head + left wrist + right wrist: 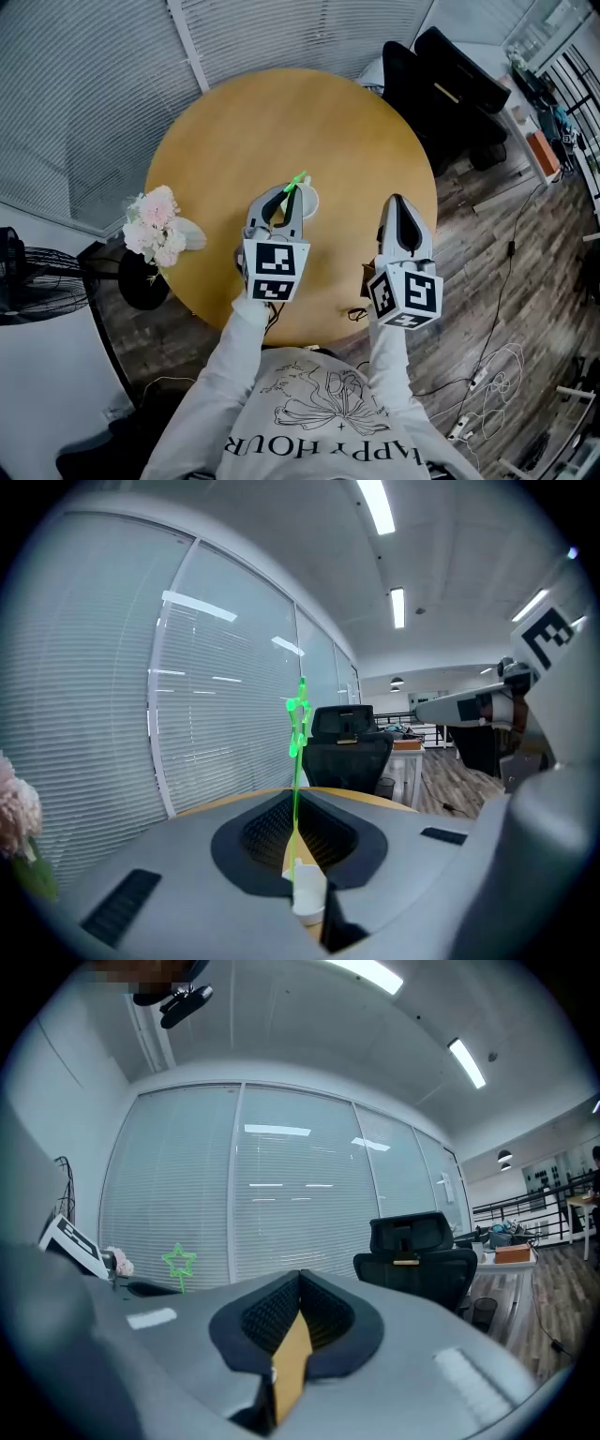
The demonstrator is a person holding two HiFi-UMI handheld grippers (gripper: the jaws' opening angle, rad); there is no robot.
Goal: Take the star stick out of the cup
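A round, light-brown wooden table (281,131) stands on a dark wood-plank floor (525,281). A bunch of pale pink and white flowers (155,225) sits at the table's left edge. Beyond the table's far right side are black office chairs (441,84). Grey slatted window blinds (84,103) run along the far left wall. A black fan (28,281) stands to the left. Thin cables (497,366) and a white power strip (466,427) lie on the floor at right. Long strip lights (398,607) glow on the ceiling.

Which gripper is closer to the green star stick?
Left. The left gripper is shut on the star stick, which runs up between its jaws. The right gripper is off to the stick's right, shut and empty, not touching it.
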